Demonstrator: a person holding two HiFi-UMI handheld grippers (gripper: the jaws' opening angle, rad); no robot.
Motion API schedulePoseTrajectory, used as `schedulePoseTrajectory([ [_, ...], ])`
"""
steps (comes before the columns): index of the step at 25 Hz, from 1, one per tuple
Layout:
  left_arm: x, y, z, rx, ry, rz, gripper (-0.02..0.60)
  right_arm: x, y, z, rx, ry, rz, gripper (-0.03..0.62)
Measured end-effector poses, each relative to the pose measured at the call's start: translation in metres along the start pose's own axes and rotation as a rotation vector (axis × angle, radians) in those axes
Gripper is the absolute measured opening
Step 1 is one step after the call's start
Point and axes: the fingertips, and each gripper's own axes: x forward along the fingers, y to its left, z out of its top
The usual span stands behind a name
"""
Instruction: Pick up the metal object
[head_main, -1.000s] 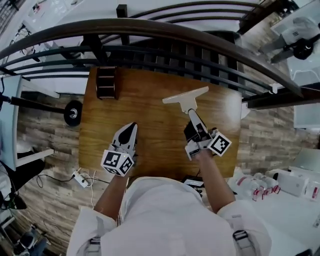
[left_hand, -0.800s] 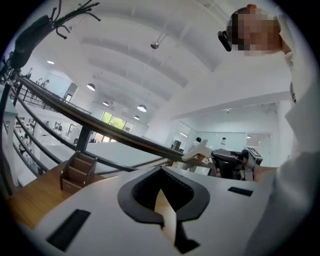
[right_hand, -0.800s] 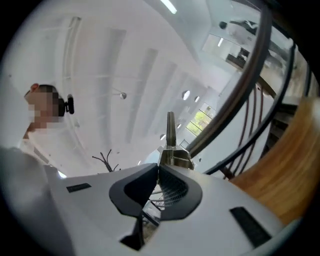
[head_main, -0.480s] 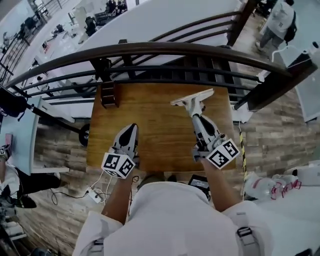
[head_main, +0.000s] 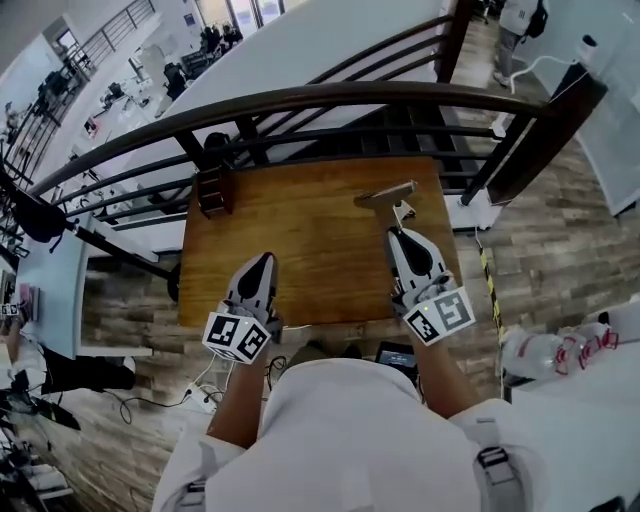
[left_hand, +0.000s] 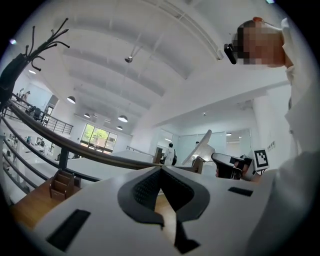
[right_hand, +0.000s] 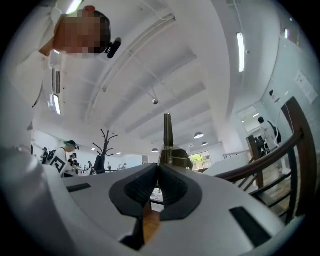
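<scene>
The right gripper (head_main: 401, 233) is clamped on the stem of the metal object (head_main: 388, 194), holding it near the far right corner of the bench (head_main: 300, 230). Its pads hide the stem's lower end, and the right gripper view shows the object only edge-on, as a thin upright blade. The left gripper (head_main: 262, 262), jaws together on nothing, sits at the near left edge. Each gripper's cube bears black-and-white square markers, patterns rather than letters

A brown wooden table (head_main: 310, 235) is being bordered at its far side by a dark curved railing (head_main: 300, 97). Wood-plank floor (head_main: 545, 250) is being shown on both sides. The white hall beyond is being lit by round ceiling lamps (left_hand: 123, 118) and a bright window (left_hand: 97, 136).
</scene>
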Motion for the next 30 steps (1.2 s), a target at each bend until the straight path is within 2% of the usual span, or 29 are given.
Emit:
schedulePoseTrajectory([
  [8, -0.014, -0.014, 0.012, 0.012, 0.0, -0.035, 0.006, -0.035, 0.011, 0.0, -0.191, 0.07, -0.116, 0.028],
  [12, -0.034, -0.01, 0.012, 0.039, 0.03, -0.038, 0.006, -0.053, 0.031, -0.01, -0.164, 0.105, -0.166, 0.027],
  [17, -0.073, 0.004, 0.014, 0.017, 0.035, -0.047, 0.007, -0.065, 0.067, -0.014, -0.155, 0.123, -0.182, 0.026],
  [23, -0.136, 0.009, -0.003, -0.022, 0.089, -0.061, 0.006, -0.098, 0.116, -0.021, -0.113, 0.142, -0.227, 0.028],
  [30, -0.2, 0.008, -0.029, -0.067, 0.118, -0.09, 0.007, -0.138, 0.172, -0.048, -0.058, 0.185, -0.26, 0.028],
])
